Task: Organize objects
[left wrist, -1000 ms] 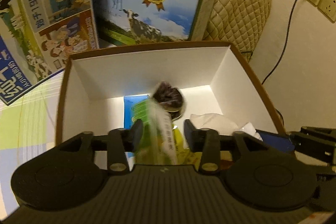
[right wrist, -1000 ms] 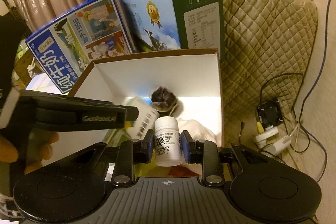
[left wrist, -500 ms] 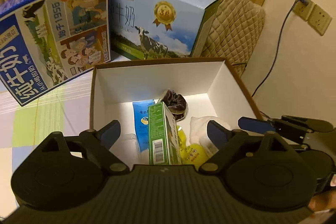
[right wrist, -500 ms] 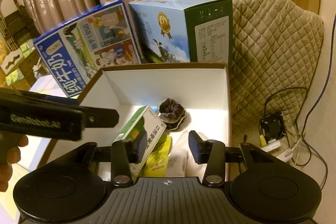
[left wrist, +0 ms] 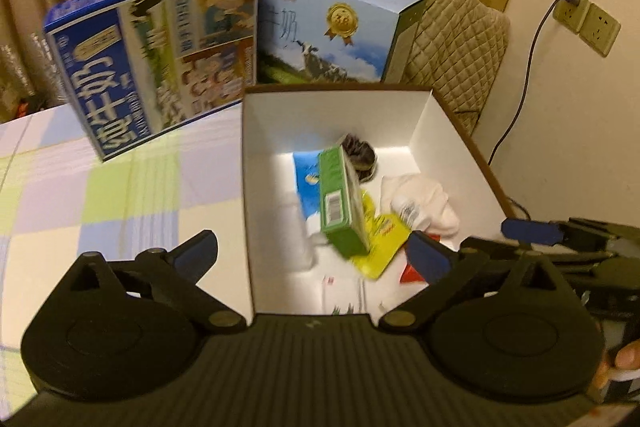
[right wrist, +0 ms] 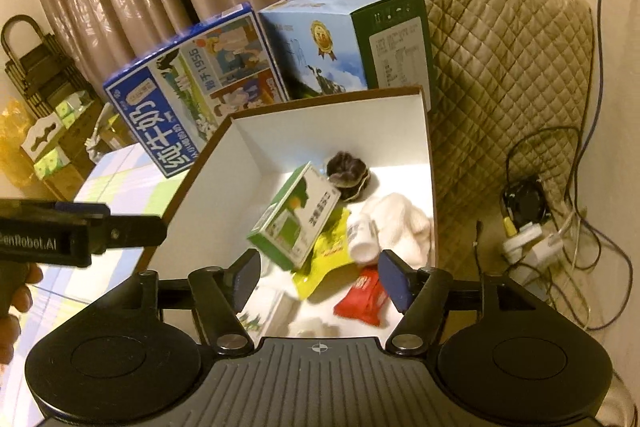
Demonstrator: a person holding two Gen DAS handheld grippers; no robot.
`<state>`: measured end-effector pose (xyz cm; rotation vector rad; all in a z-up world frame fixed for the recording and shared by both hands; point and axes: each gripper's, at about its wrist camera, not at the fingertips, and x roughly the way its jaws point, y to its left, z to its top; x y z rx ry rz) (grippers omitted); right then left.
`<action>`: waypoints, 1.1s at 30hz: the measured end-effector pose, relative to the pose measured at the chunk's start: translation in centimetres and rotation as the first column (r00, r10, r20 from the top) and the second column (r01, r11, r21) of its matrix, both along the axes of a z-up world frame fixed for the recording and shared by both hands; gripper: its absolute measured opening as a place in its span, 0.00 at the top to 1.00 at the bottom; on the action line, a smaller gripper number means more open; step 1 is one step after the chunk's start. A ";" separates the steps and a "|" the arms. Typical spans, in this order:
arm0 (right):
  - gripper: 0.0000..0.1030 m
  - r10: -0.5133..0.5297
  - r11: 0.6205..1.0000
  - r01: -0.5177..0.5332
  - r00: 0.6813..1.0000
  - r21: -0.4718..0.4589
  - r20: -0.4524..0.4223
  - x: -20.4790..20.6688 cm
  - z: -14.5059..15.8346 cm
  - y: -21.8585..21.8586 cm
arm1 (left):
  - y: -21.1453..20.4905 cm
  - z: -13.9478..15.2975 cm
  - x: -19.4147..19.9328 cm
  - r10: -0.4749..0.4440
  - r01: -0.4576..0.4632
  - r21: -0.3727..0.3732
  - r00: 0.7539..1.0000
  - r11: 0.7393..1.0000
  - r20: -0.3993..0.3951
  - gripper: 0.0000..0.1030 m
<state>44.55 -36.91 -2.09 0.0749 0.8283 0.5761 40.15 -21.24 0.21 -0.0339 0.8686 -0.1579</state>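
Watching the green carton [right wrist: 294, 217]: it sits tilted in the white box [right wrist: 400, 115], propped on a yellow packet [right wrist: 326, 259], so it may topple. Left gripper [left wrist: 316, 251] and right gripper [right wrist: 320, 277] both spread, empty. Pill bottle [right wrist: 362, 241] lies against a white cloth [right wrist: 404, 227].

Green carton [right wrist: 295, 223], red packet [right wrist: 362, 301], white-lined box [right wrist: 348, 125].

You are seeing a matt white cardboard box [right wrist: 340, 123], glossy yellow plastic packet [right wrist: 324, 259], quilted cloth cover [right wrist: 504, 67].
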 end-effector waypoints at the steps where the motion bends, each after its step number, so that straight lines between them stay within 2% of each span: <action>1: 0.38 -0.003 1.000 0.003 1.000 0.006 -0.004 -0.4 0.2 -0.1 | 0.2 0.1 -0.7 0.007 -0.007 0.002 1.000 1.000 0.000 0.03; 9: 0.37 -0.034 0.998 0.036 0.998 0.042 -0.043 -4.3 1.0 -0.3 | 1.6 0.7 -5.4 0.039 -0.039 0.030 0.999 0.999 0.014 0.01; 18: 0.37 -0.067 0.998 0.067 0.996 0.000 -0.052 -9.5 1.4 0.4 | 3.0 1.1 -10.5 0.008 -0.011 0.069 0.999 0.998 0.036 0.01; 33: 0.37 -0.044 0.999 0.042 0.997 -0.026 -0.061 -19.0 2.1 4.7 | 10.0 2.1 -20.2 0.050 -0.051 0.031 0.998 0.998 0.033 0.01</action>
